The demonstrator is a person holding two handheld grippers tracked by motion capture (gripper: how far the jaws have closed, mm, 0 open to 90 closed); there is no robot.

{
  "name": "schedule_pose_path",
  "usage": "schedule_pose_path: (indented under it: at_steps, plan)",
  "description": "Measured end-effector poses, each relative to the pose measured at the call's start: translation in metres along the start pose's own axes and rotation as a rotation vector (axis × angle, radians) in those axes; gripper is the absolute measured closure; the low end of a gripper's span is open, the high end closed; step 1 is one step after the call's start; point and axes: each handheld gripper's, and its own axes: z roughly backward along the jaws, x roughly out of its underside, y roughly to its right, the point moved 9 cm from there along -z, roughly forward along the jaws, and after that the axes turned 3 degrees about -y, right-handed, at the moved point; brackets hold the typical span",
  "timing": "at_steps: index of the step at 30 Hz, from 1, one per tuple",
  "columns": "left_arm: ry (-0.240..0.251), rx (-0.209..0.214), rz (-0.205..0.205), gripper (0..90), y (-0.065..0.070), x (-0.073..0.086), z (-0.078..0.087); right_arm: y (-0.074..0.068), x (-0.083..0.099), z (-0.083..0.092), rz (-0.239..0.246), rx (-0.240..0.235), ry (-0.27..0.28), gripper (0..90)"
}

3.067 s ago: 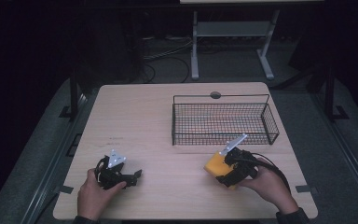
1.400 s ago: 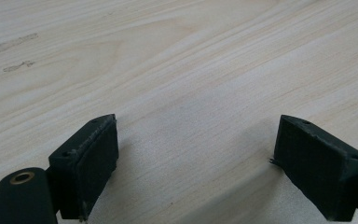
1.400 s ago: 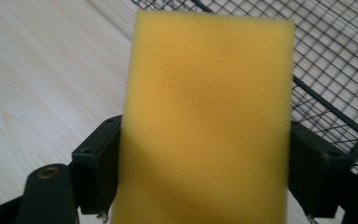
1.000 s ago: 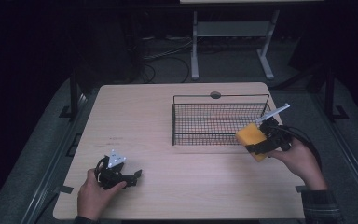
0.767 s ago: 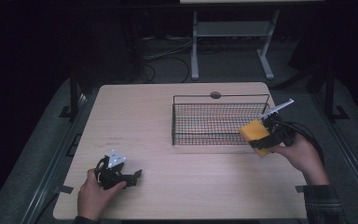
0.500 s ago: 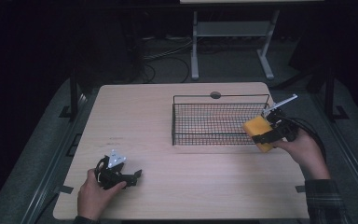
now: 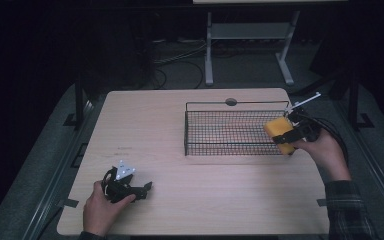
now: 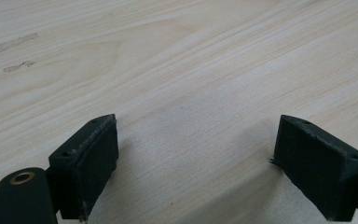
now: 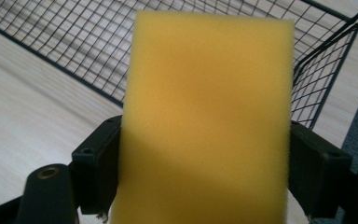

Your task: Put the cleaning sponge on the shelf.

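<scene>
The right gripper (image 7: 291, 136) has its jaws clamped on both sides of a yellow sponge (image 7: 279, 132), holding it in the air at the right end of the black wire basket (image 7: 230, 131), at about 3 o'clock on the table (image 7: 180, 150). The left gripper (image 7: 130, 188) rests on the table near 7 o'clock, its jaws spread wide over bare wood with nothing between them.

Left gripper (image 7: 130, 186) rests low, jaws wide apart; right gripper (image 7: 291, 136) raised, jaws clamped.

Right tongs (image 7: 291, 136) clamp a yellow sponge (image 7: 279, 133) over the wire basket's (image 7: 230, 132) right end.
</scene>
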Motion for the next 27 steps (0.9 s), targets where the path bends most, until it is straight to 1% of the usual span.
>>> schedule_pose_path:
  at_steps: [1, 5, 14, 18, 23, 27]
  plan:
    - [0.0, 0.0, 0.0, 12.9, 0.0, 0.0, 0.0, 0.004, -0.003, -0.001, -0.006, 0.007, 0.003, 21.6]
    - [0.0, 0.0, 0.0, 12.9, 0.0, 0.0, 0.0, 0.009, -0.009, -0.002, -0.022, 0.018, 0.008, 21.6]
    - [0.0, 0.0, 0.0, 12.9, 0.0, 0.0, 0.0, 0.017, -0.021, -0.01, -0.056, 0.024, 0.006, 21.6]
    - [0.0, 0.0, 0.0, 12.9, 0.0, 0.0, 0.0, 0.022, -0.028, -0.015, -0.073, 0.034, 0.004, 21.6]
    - [0.0, 0.0, 0.0, 12.9, 0.0, 0.0, 0.0, 0.025, -0.032, -0.021, -0.09, 0.036, 0.002, 21.6]
    - [0.0, 0.0, 0.0, 12.9, 0.0, 0.0, 0.0, 0.029, -0.035, -0.028, -0.101, 0.036, -0.011, 21.6]
